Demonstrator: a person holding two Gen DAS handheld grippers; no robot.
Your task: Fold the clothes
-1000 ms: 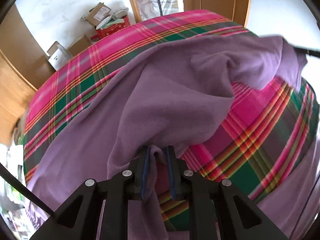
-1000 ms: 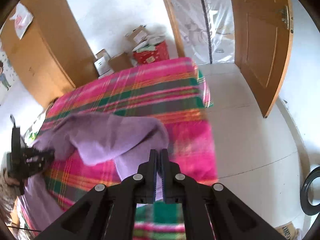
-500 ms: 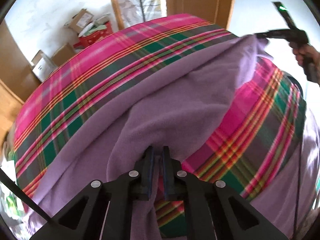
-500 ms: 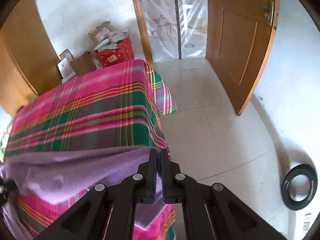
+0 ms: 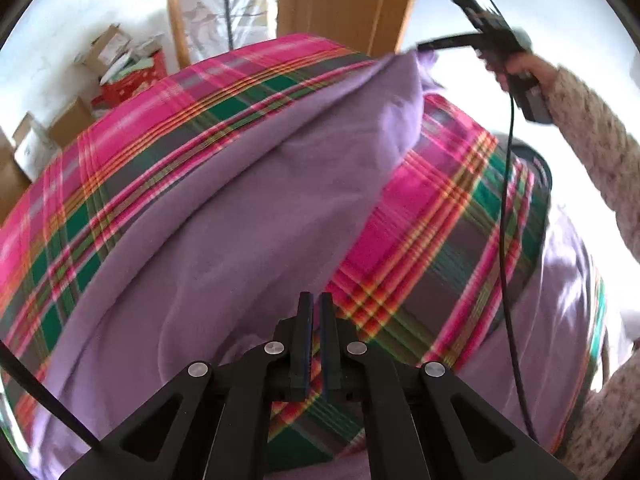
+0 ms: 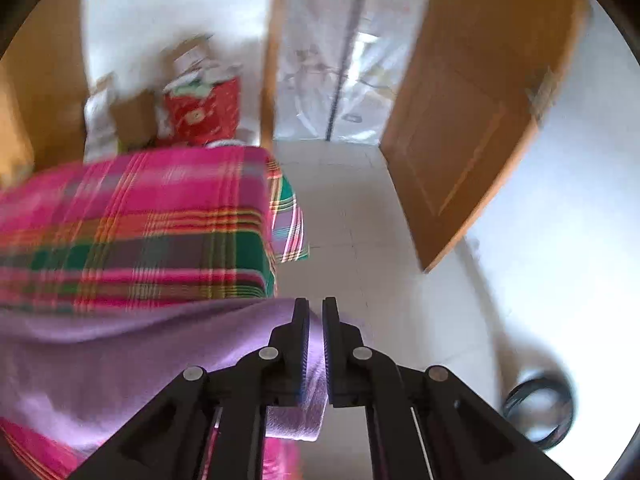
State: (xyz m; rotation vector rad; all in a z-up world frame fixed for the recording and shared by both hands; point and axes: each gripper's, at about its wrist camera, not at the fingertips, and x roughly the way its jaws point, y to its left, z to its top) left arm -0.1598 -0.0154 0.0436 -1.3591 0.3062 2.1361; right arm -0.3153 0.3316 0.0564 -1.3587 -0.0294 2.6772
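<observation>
Left wrist view: soft purple fleece garment (image 5: 248, 216) spread over the plaid bedspread (image 5: 440, 248), running from 7 o'clock up to a raised corner at 1 o'clock; likely light, limp and a little clingy, best pinched at an edge or corner rather than mid-panel. Left gripper (image 5: 315, 320) angled steeply down at 6 o'clock, fingers together with only a slit between the pads; cannot tell whether any fleece is caught there, the garment's edge lying just to their left. At 1 o'clock, the right gripper (image 5: 430, 46) held in a hand (image 5: 520, 68) on a knit-sleeved, outstretched arm, lifting the far corner off the bed. Right wrist view: right gripper (image 6: 316, 320) tilted down over the bed's edge at 6 o'clock, fingers opening, a fold of the purple garment (image 6: 120, 344) between them and hanging below. Wooden door (image 6: 480, 120) at 2 o'clock.
</observation>
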